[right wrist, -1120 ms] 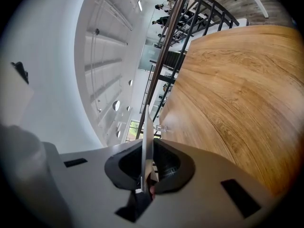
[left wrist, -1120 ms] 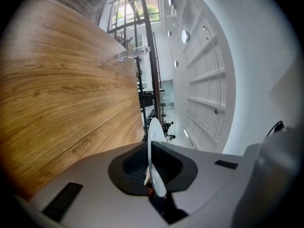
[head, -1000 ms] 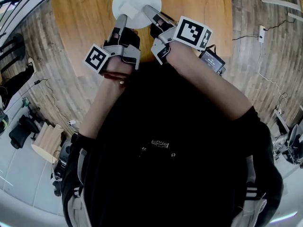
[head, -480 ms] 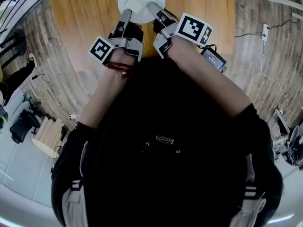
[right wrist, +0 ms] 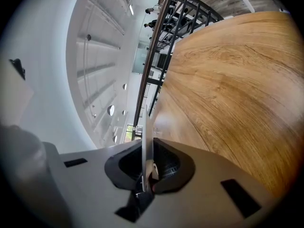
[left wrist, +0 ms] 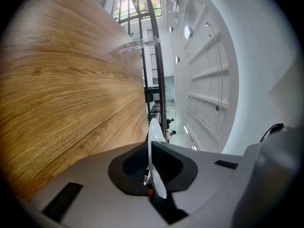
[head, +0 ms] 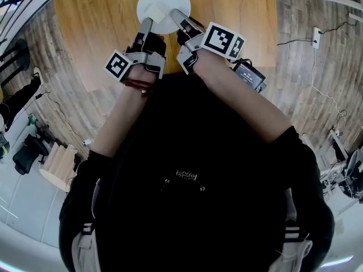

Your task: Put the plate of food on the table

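Note:
A white plate (head: 161, 1) is held over the wooden table (head: 102, 33) at the top of the head view, with a pale piece of food (head: 153, 10) on it. My left gripper (head: 148, 22) is shut on the plate's near left rim. My right gripper (head: 179, 15) is shut on its near right rim. In the left gripper view the plate's rim (left wrist: 153, 141) shows edge-on between the closed jaws. The right gripper view shows the same thin rim (right wrist: 144, 151) pinched between its jaws. Both marker cubes sit just behind the grippers.
The table's near edge (head: 170, 78) runs just in front of the person's body. Wood-plank floor lies around it, with cables and a socket (head: 313, 37) at the right and a black chair (head: 22, 157) at the lower left. A railing (right wrist: 161, 56) stands beyond the table.
Both grippers and the plate moved forward over the table, then shifted a little left. The grip on the plate's rim has stayed the same.

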The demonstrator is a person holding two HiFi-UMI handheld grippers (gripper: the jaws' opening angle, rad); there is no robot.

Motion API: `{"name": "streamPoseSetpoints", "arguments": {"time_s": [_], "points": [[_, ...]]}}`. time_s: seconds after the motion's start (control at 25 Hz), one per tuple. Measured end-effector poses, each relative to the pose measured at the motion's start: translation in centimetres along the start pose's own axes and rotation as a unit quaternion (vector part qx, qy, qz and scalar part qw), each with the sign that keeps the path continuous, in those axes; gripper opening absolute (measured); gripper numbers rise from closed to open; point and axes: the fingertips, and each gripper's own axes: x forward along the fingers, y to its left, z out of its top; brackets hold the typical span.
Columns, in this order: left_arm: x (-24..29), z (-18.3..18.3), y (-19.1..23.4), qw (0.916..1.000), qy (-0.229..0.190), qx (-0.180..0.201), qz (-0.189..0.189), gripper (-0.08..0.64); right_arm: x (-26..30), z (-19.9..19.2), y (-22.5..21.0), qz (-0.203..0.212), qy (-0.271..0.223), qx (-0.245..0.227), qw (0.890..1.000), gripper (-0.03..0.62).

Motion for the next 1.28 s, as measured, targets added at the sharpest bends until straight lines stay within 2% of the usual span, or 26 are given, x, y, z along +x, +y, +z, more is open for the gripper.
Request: {"name": "streamPoseSetpoints", "arguments": {"time_s": [0.16,0.6,0.88,1.28], "points": [[-0.2,0.2,1.1,0.9998,-0.005,-0.018,-0.010,0.021,0.4,-0.4,-1.0,0.004,0.004,0.004,1.000,0.035],[-0.3,0.6,3.3,0.9997,-0.012,-0.023,0.003,0.021,1.2,-1.1,-3.0,-0.006,0.006,0.012,1.000,0.035],[0.0,0.6,3.9,0.9998,-0.003,-0.017,0.007,0.021,1.3,-1.1,-3.5,-0.012,0.003,0.007,1.000,0.035],[0.1,0.5,6.7,0.9991,0.011,-0.007,0.040,0.021,1.9,-1.7,-6.3,-0.030,0.004,0.014,0.999,0.037]]}}
